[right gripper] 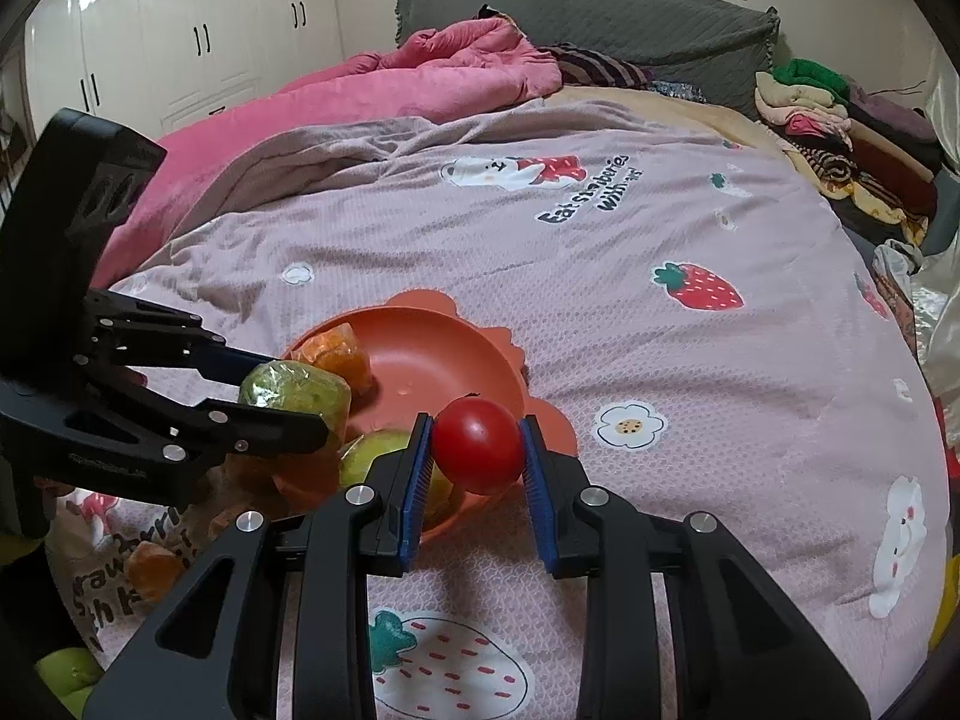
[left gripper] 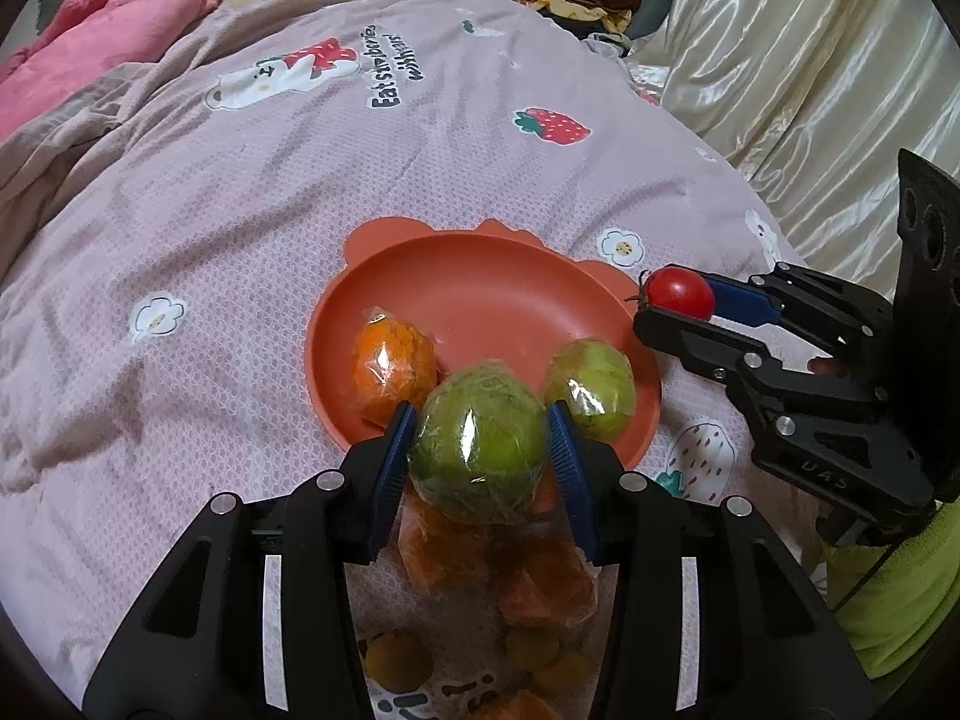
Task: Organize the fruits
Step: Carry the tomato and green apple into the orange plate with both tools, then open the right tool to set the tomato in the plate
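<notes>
An orange plate (left gripper: 480, 282) lies on the bed quilt and holds a wrapped orange fruit (left gripper: 393, 360) and a wrapped green fruit (left gripper: 591, 387). My left gripper (left gripper: 480, 450) is shut on a larger wrapped green fruit (left gripper: 480, 444), held above the plate's near edge. My right gripper (right gripper: 477, 450) is shut on a red tomato (right gripper: 478, 445), held over the plate's (right gripper: 432, 354) right rim. The right gripper also shows in the left wrist view (left gripper: 678, 306), and the left gripper in the right wrist view (right gripper: 282, 396).
More wrapped orange fruits (left gripper: 498, 564) and small yellow fruits (left gripper: 399, 660) lie on the quilt below my left gripper. A pink blanket (right gripper: 372, 90) is bunched at the far left. Folded clothes (right gripper: 840, 120) are stacked at the far right. A cream satin curtain (left gripper: 810, 60) hangs on the right.
</notes>
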